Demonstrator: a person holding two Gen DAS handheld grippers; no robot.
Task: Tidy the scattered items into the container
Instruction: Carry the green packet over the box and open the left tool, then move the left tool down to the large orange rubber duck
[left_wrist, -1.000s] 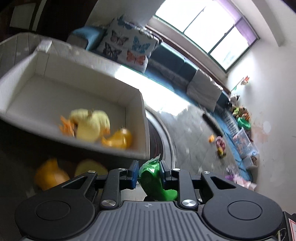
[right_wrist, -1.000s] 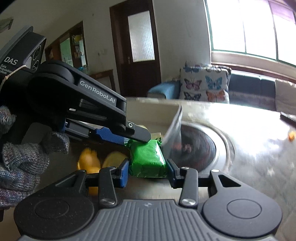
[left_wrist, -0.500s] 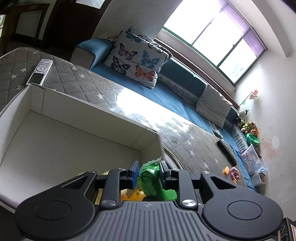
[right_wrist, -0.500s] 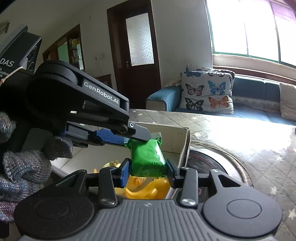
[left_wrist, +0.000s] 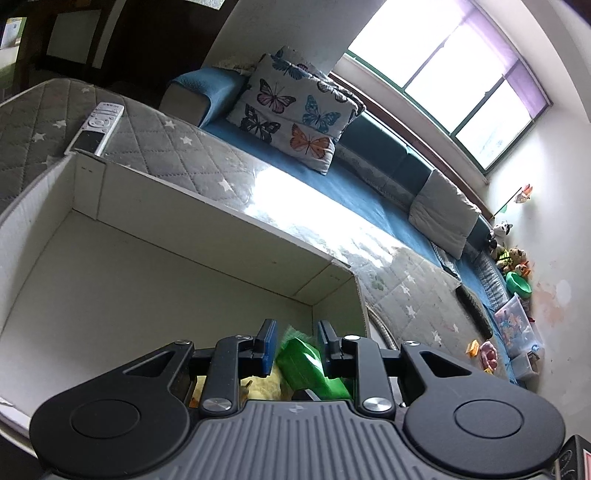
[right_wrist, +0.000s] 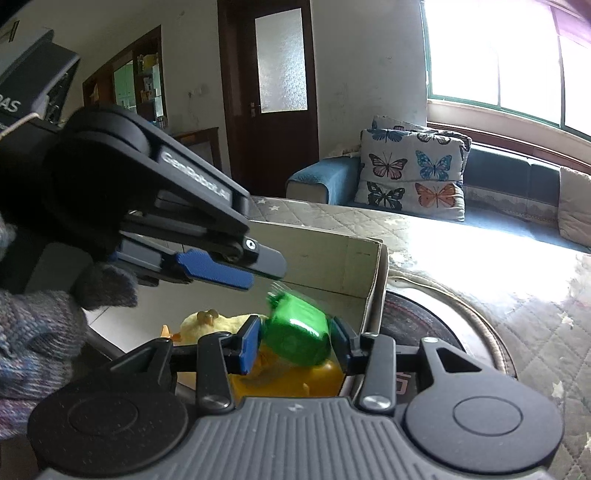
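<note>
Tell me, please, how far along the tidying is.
Done: a yellow plush toy and an orange toy lie in the white box. In hand: the green packet hangs tilted and blurred over them, loose between the parted fingers of the left tool. Remaining: only a remote beside the box shows.

Home living room: blue sofa (right_wrist: 509, 184) with butterfly cushions (right_wrist: 413, 177) centre right, wooden door (right_wrist: 273, 85) upper centre, toys (left_wrist: 513, 258) far right.
</note>
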